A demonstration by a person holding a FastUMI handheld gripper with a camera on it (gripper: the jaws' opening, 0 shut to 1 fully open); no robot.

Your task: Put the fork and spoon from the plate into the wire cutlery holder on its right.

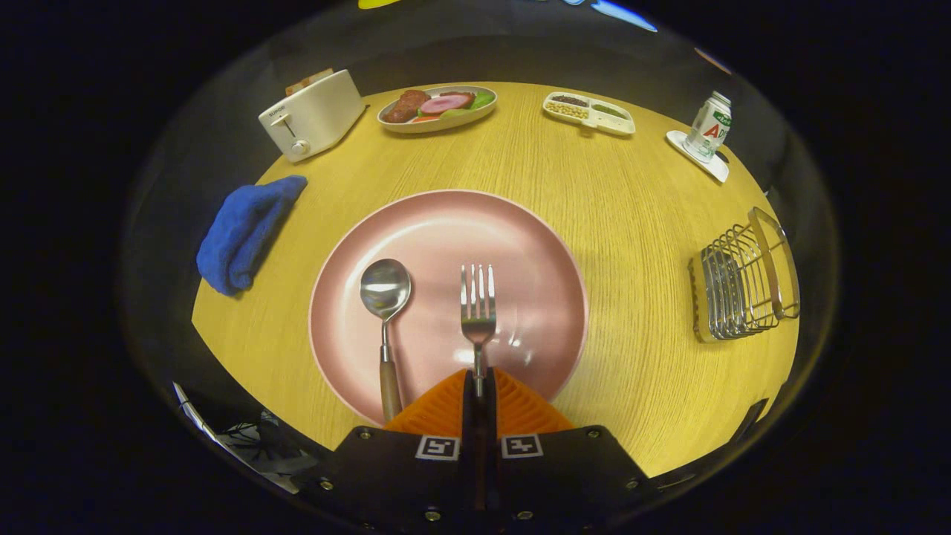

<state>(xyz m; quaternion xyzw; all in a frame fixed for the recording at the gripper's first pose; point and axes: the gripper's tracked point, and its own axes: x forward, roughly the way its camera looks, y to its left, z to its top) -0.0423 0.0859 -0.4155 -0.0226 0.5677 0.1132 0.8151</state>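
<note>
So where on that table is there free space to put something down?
Bare wood lies between the pink plate and the wire holder, and beyond the plate before the food dishes. It is tighter between plate and blue cloth. The fingers are closed on the fork, with the spoon alongside.

Gripper [479,383] clamps fork [478,301] on pink plate [535,245]
</note>
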